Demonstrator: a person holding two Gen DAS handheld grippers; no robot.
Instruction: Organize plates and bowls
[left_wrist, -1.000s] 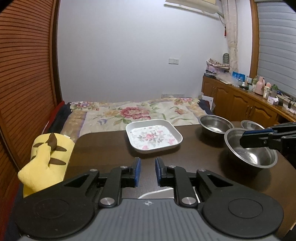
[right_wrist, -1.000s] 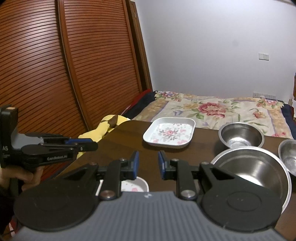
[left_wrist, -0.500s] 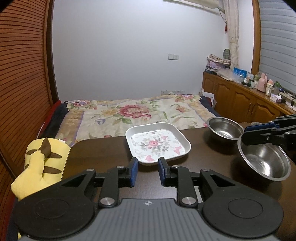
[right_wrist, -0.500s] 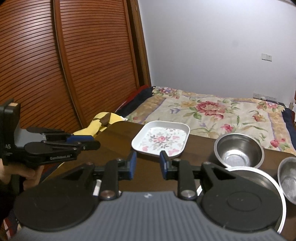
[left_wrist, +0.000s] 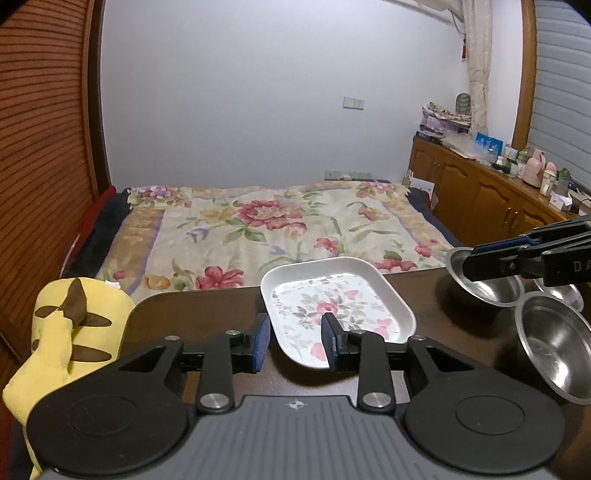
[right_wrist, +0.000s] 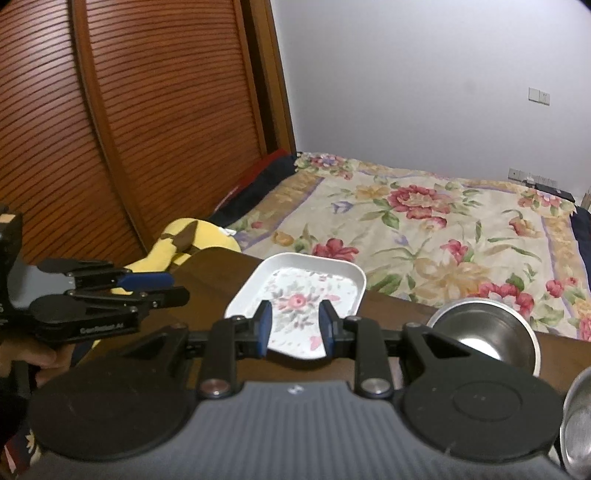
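Your left tongs (left_wrist: 294, 341) hang over the dark wooden worktop (left_wrist: 192, 314) with their blue pads a little apart; their jaws have just been opening, and nothing is clamped between them. Just ahead of them sits the white tray with the flower print (left_wrist: 334, 308), flat on the worktop, its near corner showing in the gap between the pads, though you cannot tell from here whether the pads touch it. Your right tongs (right_wrist: 295, 328) also stand slightly apart and grip nothing; from their own camera the same tray lies just beyond the tips. In the left view the right tongs reach in from the right edge, in front of a steel bowl (left_wrist: 491, 286). A second steel bowl (left_wrist: 554, 347) sits nearer, at the right edge of the worktop, and the rim of a third bowl (left_wrist: 567, 293) peeks out behind it. In the right view one steel bowl stands right of the tray, and another rim shows at the lower right corner. Your left hand (right_wrist: 33, 363) grips the left tool's handle at the left of that view. A yellow plush toy (left_wrist: 62, 332) lies off the worktop's left edge, and a bed with a floral cover (left_wrist: 258, 229) lies beyond the worktop.
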